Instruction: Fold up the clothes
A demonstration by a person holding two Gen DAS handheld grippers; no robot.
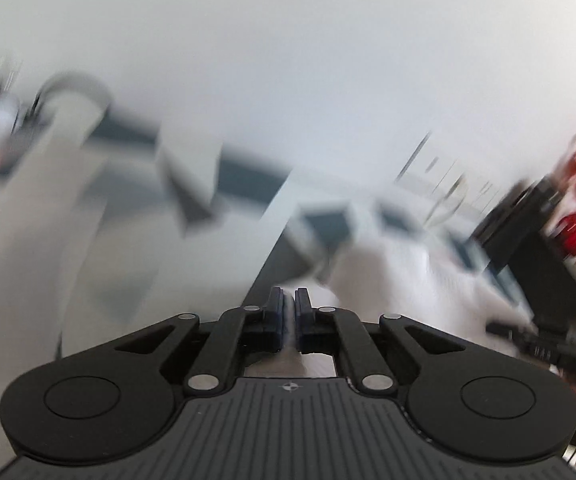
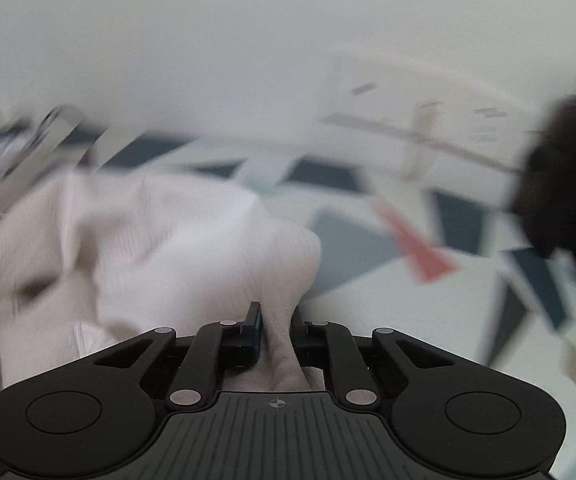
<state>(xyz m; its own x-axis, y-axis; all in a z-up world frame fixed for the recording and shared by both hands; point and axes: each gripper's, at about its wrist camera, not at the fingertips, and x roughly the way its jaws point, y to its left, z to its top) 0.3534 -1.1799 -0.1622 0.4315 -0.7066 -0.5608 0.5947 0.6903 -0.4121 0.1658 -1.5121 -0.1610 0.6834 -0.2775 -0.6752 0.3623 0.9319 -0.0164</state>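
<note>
White garment (image 2: 175, 240) is the thing in play, and both claws have it! Right gripper (image 2: 273, 320) has its jaws pinched tight on a bunched fold of the cloth, which rises between the fingers and spills away to the left in a crumpled heap over the patterned surface (image 2: 368, 248) with its dark blue and red triangles. Left gripper (image 1: 290, 300) is pressed nearly together too, with a thin edge of the white fabric (image 1: 368, 276) caught between its fingers, the rest trailing off to the right.

Both views are smeared with blur, so detail past the fingers is hard to read. Risks, as I judge them: the left pinch looks thin, and a quick pull could slip that edge free. The right claw holds a thick bunch, possibly several layers, so the fold could come out uneven.
</note>
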